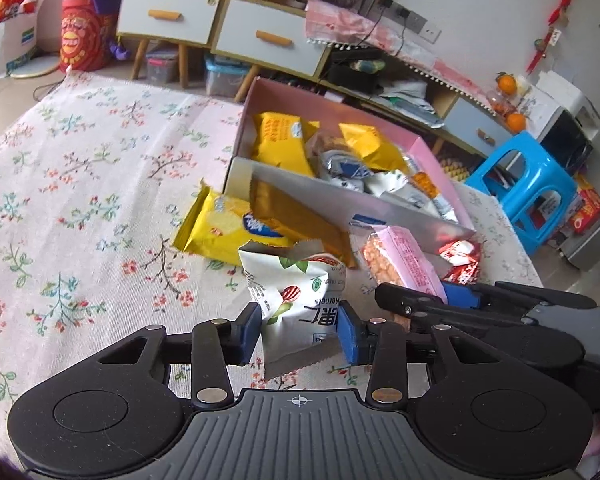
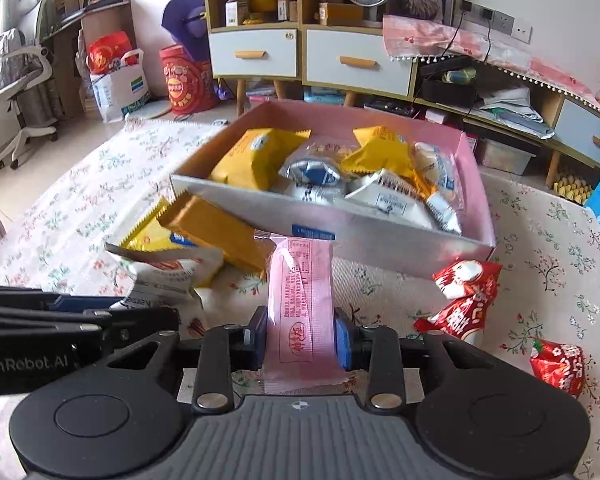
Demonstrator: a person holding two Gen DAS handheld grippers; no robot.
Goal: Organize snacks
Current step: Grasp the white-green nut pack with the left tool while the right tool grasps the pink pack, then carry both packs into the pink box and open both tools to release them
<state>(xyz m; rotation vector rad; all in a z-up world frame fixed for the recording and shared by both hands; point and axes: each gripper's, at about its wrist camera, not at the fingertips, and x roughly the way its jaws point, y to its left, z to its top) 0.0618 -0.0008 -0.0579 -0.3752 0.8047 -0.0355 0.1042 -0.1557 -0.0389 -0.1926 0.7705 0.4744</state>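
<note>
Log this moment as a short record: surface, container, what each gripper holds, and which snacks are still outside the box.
surface: floral cloth
container: pink box, open, holding yellow and white packets
left gripper: shut on white nut packet
right gripper: shut on pink packet
still outside: yellow packet, brown packet, two red packets

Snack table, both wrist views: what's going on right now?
A person is sorting snacks into the pink box using two handheld tools. The left tool is clamped on a white nut-kernel packet, and the right tool is clamped on a pink wrapped snack. Both sit just in front of the box, which already holds yellow and white packets. Yellow packets and red packets lie on the floral cloth, not yet boxed.
</note>
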